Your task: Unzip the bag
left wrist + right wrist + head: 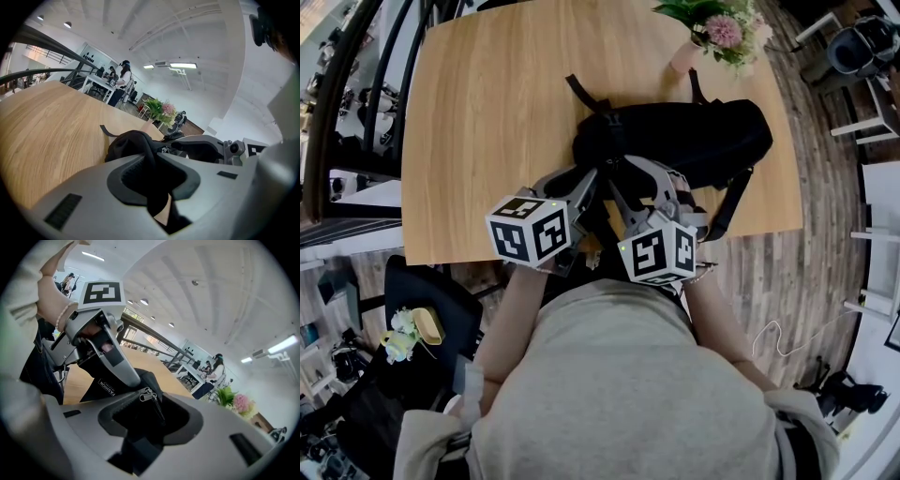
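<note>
A black bag (694,141) lies across the near right part of the wooden table (487,112), and both grippers meet at its left end. My left gripper (584,194) is shut on a raised fold of the bag's black fabric (149,157), which runs between its jaws in the left gripper view. My right gripper (625,187) stands open over the bag (145,380). The metal zipper pull (147,394) lies between its jaws near the left fingertip, and the pads do not press on it. The left gripper (103,350) shows just beyond in the right gripper view.
A vase of pink and green flowers (712,28) stands at the table's far edge, just behind the bag. Loose bag straps (581,92) trail onto the tabletop. A black chair (427,300) holding small items sits left of my body. People stand at distant desks (119,82).
</note>
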A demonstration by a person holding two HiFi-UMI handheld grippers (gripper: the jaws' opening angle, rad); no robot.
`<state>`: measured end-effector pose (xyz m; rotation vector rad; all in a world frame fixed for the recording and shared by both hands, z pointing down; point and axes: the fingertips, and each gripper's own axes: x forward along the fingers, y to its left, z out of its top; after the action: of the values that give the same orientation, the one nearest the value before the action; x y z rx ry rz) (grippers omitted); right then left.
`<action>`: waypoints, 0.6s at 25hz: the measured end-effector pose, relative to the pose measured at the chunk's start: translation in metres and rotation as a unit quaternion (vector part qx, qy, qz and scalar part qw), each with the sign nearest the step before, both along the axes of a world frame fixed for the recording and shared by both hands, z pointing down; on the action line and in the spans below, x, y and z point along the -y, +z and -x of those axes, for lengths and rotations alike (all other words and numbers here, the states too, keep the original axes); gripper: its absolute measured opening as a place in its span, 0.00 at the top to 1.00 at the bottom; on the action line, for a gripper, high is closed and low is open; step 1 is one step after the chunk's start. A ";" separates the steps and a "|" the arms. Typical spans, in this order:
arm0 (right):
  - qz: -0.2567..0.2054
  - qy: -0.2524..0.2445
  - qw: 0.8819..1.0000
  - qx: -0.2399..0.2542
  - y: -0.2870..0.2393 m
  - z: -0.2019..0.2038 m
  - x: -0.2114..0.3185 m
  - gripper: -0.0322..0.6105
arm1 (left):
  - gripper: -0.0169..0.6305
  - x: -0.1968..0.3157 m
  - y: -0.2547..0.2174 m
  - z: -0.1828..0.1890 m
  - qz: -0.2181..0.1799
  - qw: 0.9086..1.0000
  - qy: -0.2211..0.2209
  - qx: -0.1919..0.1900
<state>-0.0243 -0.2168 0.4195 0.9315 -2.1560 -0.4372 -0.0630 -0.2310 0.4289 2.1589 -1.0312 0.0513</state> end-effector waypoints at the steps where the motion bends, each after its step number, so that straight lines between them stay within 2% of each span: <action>1: -0.003 0.000 1.000 0.000 -0.001 0.000 0.000 0.71 | 0.86 0.000 0.000 0.000 0.000 1.000 0.000 0.000; 9: -0.025 0.014 1.000 0.009 -0.013 0.005 0.001 0.78 | 0.86 0.001 0.000 0.000 -0.001 1.000 0.011 0.001; 12: -0.019 0.033 0.999 0.018 -0.013 0.004 0.004 0.89 | 0.86 0.001 0.000 -0.001 -0.002 1.000 0.016 0.003; 15: -0.001 0.065 0.997 0.049 -0.014 0.001 0.006 0.89 | 0.86 0.001 0.000 -0.002 -0.002 1.000 0.024 0.004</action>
<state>-0.0250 -0.2226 0.4056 1.1064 -2.1669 -0.3357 -0.0612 -0.2320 0.4294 2.1883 -0.9855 0.0815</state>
